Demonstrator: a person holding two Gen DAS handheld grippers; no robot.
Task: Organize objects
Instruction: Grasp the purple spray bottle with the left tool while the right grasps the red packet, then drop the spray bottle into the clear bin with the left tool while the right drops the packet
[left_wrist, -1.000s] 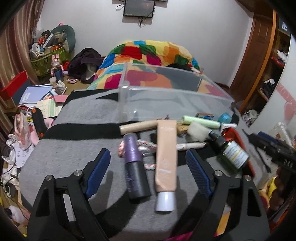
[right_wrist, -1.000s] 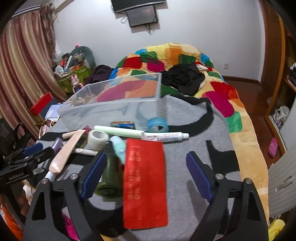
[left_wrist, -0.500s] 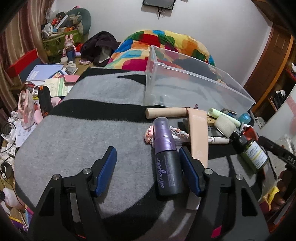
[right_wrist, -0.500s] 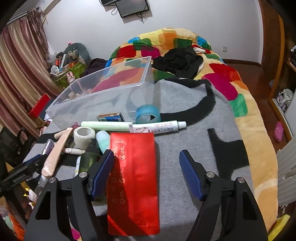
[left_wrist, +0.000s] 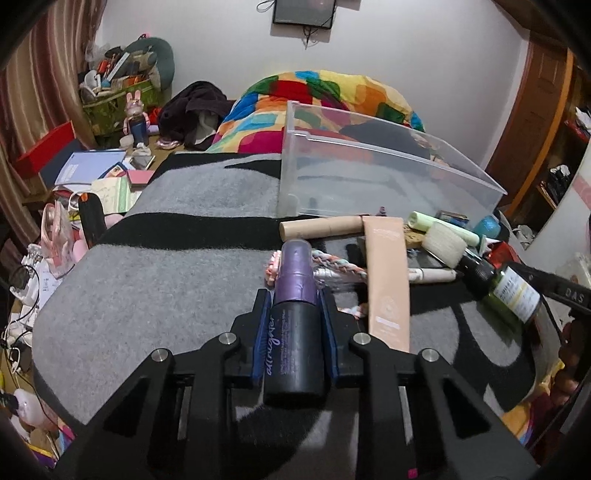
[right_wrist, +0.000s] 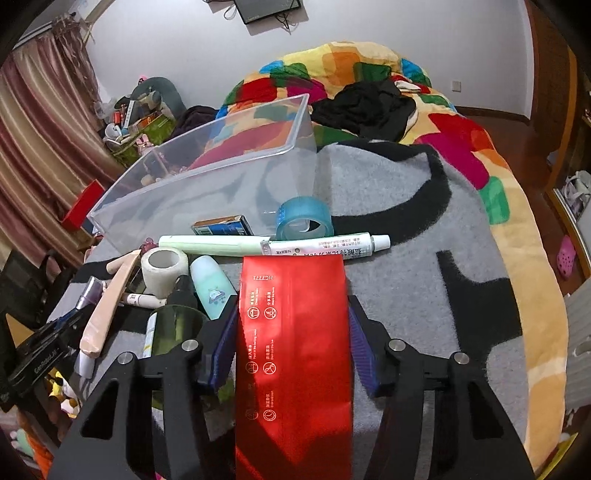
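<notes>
A black spray bottle with a purple cap lies on the grey blanket. My left gripper is closing, and its blue pads press on both sides of the bottle. A flat red pouch lies lengthwise between the fingers of my right gripper. Those jaws are closing too, with the pads meeting the pouch's two long edges. An empty clear plastic bin stands behind the pile, and the right wrist view shows the bin as well.
Loose items lie between the grippers: a beige tube, a green glass bottle, a white tape roll, a blue tape roll, a white ointment tube. A colourful quilt lies behind. Floor clutter sits left.
Both grippers have narrowed from wide open. The left one shifted left onto the spray bottle and closed on it. The right one sank over the red pouch and closed to its edges.
</notes>
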